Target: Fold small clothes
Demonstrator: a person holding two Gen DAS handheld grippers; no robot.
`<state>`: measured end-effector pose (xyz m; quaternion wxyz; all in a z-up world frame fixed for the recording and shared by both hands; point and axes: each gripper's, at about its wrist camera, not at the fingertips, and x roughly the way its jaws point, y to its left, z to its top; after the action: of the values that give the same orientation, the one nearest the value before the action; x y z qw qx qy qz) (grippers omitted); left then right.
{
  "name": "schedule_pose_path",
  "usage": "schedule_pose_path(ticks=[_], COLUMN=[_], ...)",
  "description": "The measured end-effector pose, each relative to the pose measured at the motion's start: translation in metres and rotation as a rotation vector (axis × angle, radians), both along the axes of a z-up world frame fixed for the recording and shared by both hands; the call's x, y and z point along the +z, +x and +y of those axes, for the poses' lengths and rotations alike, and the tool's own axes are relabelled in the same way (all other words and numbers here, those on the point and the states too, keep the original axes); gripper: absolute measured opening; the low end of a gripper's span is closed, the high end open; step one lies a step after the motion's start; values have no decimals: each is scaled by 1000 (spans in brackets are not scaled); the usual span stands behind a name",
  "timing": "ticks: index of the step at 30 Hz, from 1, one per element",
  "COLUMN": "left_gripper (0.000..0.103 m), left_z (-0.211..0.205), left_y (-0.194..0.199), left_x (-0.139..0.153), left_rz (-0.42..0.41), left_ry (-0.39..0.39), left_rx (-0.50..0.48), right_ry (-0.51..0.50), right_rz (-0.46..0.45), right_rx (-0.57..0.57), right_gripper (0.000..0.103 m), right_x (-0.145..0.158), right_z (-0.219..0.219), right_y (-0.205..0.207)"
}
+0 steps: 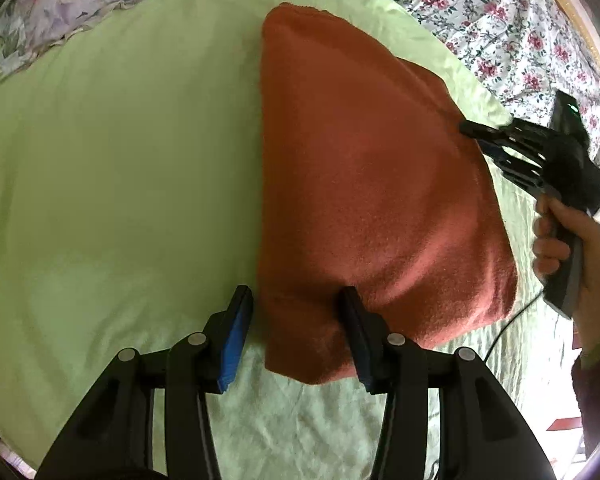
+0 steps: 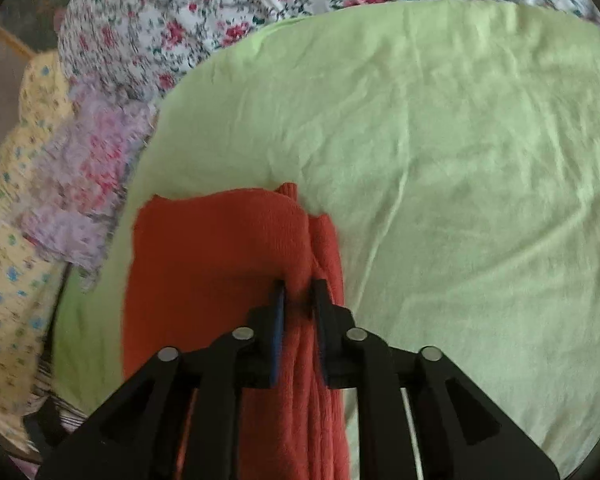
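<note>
A rust-red knitted garment (image 1: 360,168) lies folded on a light green sheet (image 1: 120,160). In the left wrist view my left gripper (image 1: 296,292) straddles its near left corner. The right finger (image 1: 358,332) dents the cloth, while the blue-padded left finger (image 1: 236,332) stands just off the cloth's edge, so the jaws are open. My right gripper (image 1: 466,126) pinches the garment's far right edge. In the right wrist view the right gripper (image 2: 300,284) is shut on a bunched ridge of the red garment (image 2: 204,256), which runs back under the fingers.
A white quilt with red flowers (image 1: 500,20) borders the green sheet at the back. A lilac floral pillow (image 1: 60,4) lies at the far left. A yellow floral cloth (image 2: 8,220) sits beyond it. A person's hand (image 1: 560,240) holds the right gripper, trailing a cable (image 1: 508,320).
</note>
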<state>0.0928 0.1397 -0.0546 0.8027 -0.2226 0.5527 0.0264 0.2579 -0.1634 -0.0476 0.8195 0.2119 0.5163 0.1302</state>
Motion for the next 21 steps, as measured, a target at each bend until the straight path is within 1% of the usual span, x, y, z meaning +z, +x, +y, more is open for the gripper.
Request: schedule_pose_path(ticks=[3, 5, 11, 14, 16, 18, 21], left_gripper=[45, 45, 46, 48, 49, 49, 50], left_z=[2, 1, -1, -2, -3, -5, -6], left_y=[-1, -2, -14, -16, -17, -16, -15], left_x=[2, 2, 7, 3, -2, -3, -6], left_rz=[1, 5, 0, 12, 14, 10, 11], left_ry=[-13, -12, -5, 21, 33, 43, 56], left_rx=[-5, -15, -52, -78, -85, -91, -99], right_ry=[5, 21, 38, 40, 50, 9, -21], right_rz=[-40, -53, -51, -52, -57, -47, 21], right_rx=[-21, -22, -45, -58, -22, 9, -33], right_gripper=[22, 22, 22, 22, 22, 22, 22], right_x=[18, 25, 24, 21, 20, 15, -7], right_z=[-9, -12, -14, -7, 2, 9, 2], right_y=[-28, -55, -141, -169, -179, -179, -168])
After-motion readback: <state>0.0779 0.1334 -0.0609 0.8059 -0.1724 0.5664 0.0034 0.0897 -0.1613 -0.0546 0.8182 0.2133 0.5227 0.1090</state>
